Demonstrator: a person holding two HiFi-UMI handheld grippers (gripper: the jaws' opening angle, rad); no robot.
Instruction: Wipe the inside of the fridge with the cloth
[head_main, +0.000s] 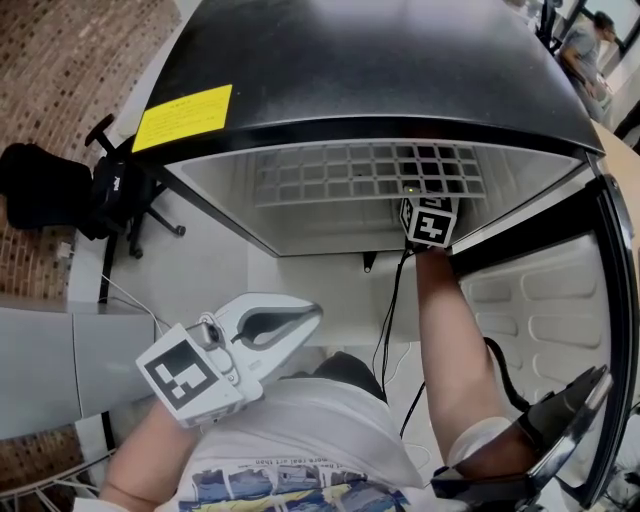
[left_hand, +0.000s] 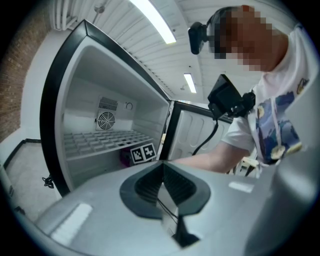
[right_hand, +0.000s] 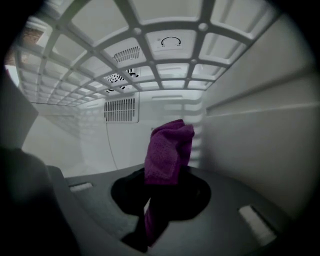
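The fridge (head_main: 380, 70) stood open, and the right gripper (right_hand: 162, 172) reached deep inside below the wire shelf (right_hand: 150, 55), jaws clamped on the purple cloth (right_hand: 169, 145) — wiping seemed under way. The left gripper (head_main: 300, 322) hung outside, jaws together and empty. The next move likely called for pressing the cloth against the side wall (right_hand: 260, 130) and sweeping.

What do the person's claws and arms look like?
The left claw is a smooth white shell with dark ribbed pads inside. The right claw looks dark grey in shade. Each carries a cube with black-and-white square markers. A black cable hangs beside the right arm. The person wears a white short-sleeved T-shirt with a printed picture.
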